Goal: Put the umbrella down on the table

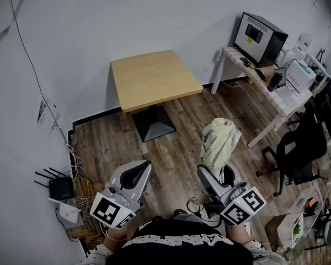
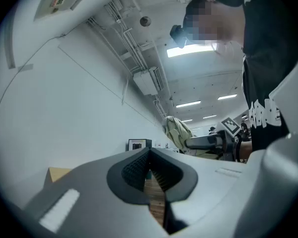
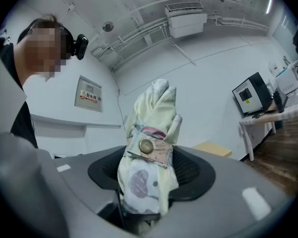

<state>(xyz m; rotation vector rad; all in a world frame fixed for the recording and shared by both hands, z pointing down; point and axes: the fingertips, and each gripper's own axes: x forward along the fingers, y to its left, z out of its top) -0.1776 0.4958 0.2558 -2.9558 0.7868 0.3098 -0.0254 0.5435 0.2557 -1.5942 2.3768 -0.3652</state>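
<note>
Umbrella (image 1: 219, 142), folded and strapped, stands upright in your right tongs (image 1: 214, 174), which are clamped on its lower end, its long axis rising crosswise to the jaws. The wooden desk (image 1: 154, 79) lies ahead of those tongs and a little to their left, well apart across the floor (image 1: 182, 142); the move likely calls for a carry forward, then tipping the umbrella flat. Your left tongs (image 1: 145, 167), closed on nothing, hang alongside.

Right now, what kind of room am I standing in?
Probably a small office or workroom: a monitor on a white desk, a black office chair beside it, and a router on the floor.
</note>
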